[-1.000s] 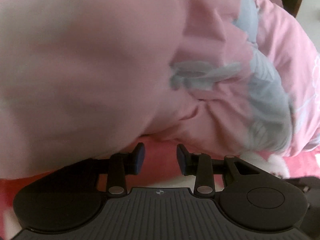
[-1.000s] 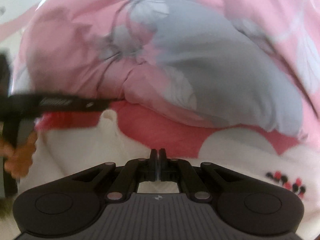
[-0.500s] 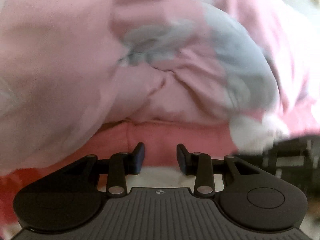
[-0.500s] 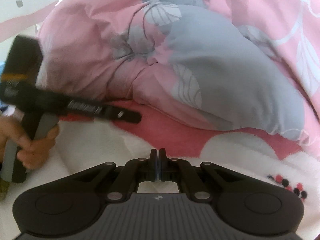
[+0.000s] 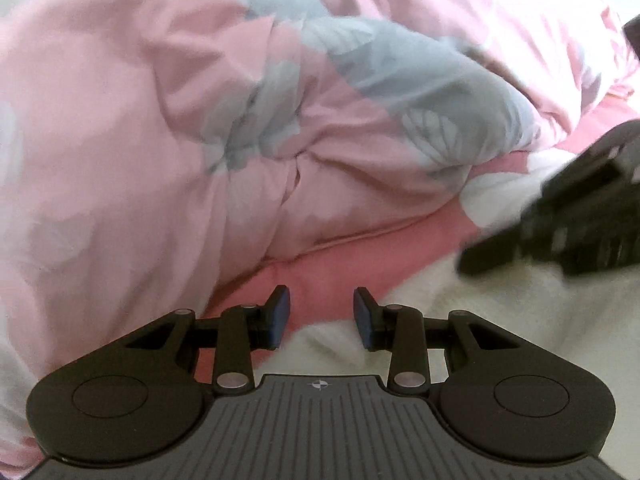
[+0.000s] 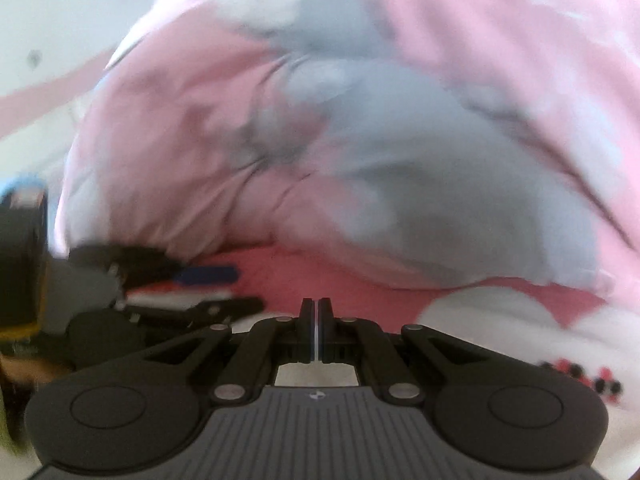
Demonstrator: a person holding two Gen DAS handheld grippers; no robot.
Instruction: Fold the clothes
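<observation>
Left gripper (image 5: 322, 317) jaws apart, empty, over the white-and-pink fleece garment (image 5: 500, 312). Right gripper (image 6: 316, 330) jaws together, nothing visibly pinched. Garment lies near, pink-grey quilt (image 5: 248, 120) bunched just beyond.

A bed spread with a fleecy coral-pink and white blanket (image 5: 460, 320)

A puffy pale-pink quilt with grey leaf print (image 5: 280, 128) lay bunched directly on the blanket, covering its far side; in the right wrist view the same quilt (image 6: 360, 152) rose above the blanket (image 6: 500, 328), whose white patch bore small red and black marks (image 6: 580, 376).
</observation>
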